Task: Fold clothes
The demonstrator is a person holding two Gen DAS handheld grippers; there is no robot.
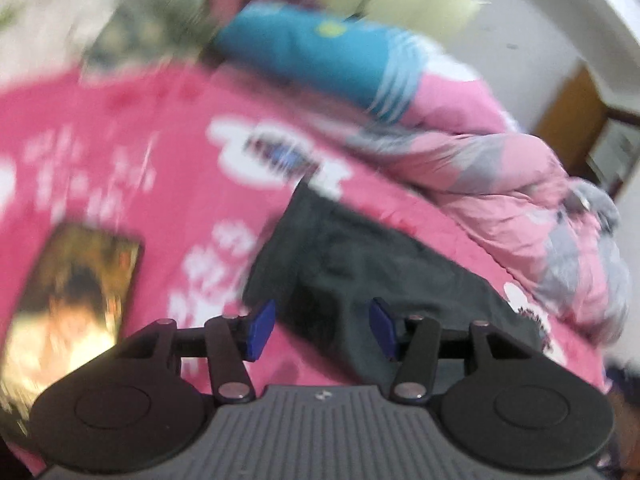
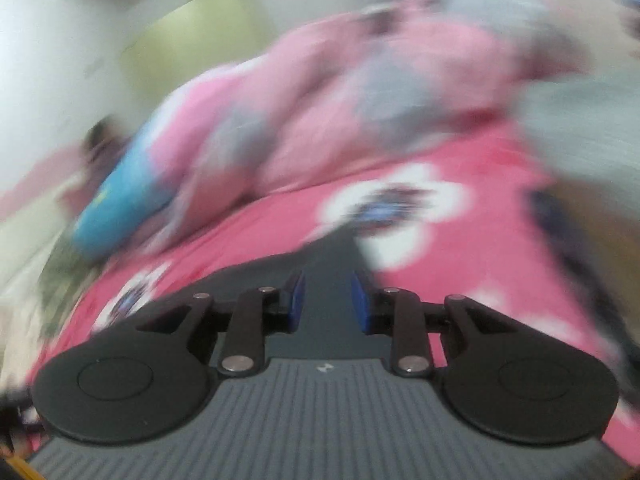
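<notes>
Dark garment (image 1: 360,268) beneath open left hand-held gripper (image 1: 324,330)

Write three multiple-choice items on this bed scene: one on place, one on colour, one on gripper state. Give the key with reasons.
1. Where does the dark garment lie?
A. on the pink sheet
B. on the floor
C. on a chair

2. What colour is the pillow by the quilt?
A. yellow
B. blue
C. black

3. How is the left gripper?
A. shut on the garment
B. shut on nothing
C. open

Key: 1 A, pink sheet shows all round the garment; 2 B, its cover is bright blue with pale stripes; 3 C, its blue pads stand apart with cloth visible between them.
</notes>
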